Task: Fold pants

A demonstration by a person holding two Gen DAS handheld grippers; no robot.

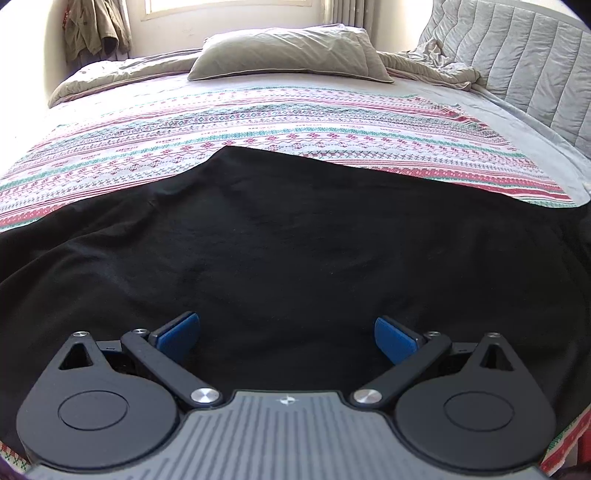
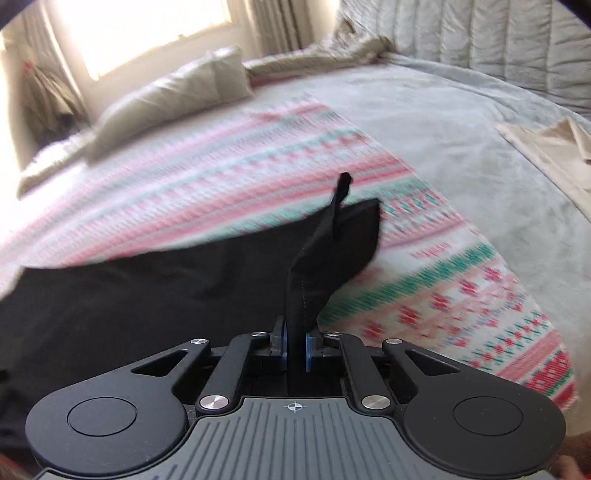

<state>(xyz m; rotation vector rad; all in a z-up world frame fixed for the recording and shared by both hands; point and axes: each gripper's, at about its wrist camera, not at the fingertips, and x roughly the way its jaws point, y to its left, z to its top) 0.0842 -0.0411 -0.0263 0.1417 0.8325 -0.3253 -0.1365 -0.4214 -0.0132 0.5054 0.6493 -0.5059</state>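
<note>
Fold just starting: right gripper (image 2: pixel 294 349) pinches a raised pants (image 2: pixel 147 295) corner above the bed (image 2: pixel 424 122); left gripper (image 1: pixel 287 338), spread, holds nothing; folds remain.

Patterned blanket (image 1: pixel 258 122) in pink, red and green stripes, spread flat over grey bed sheet (image 2: pixel 443 122) — grey pillow (image 1: pixel 291 51) beyond it, near window (image 2: pixel 147 29). Quilted headboard (image 1: pixel 535 70) at right — rumpled beige quilt (image 1: pixel 424 62) against it.

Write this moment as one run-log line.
left gripper: open above black pants | right gripper: shut on pants edge | bed: patterned cloth
</note>
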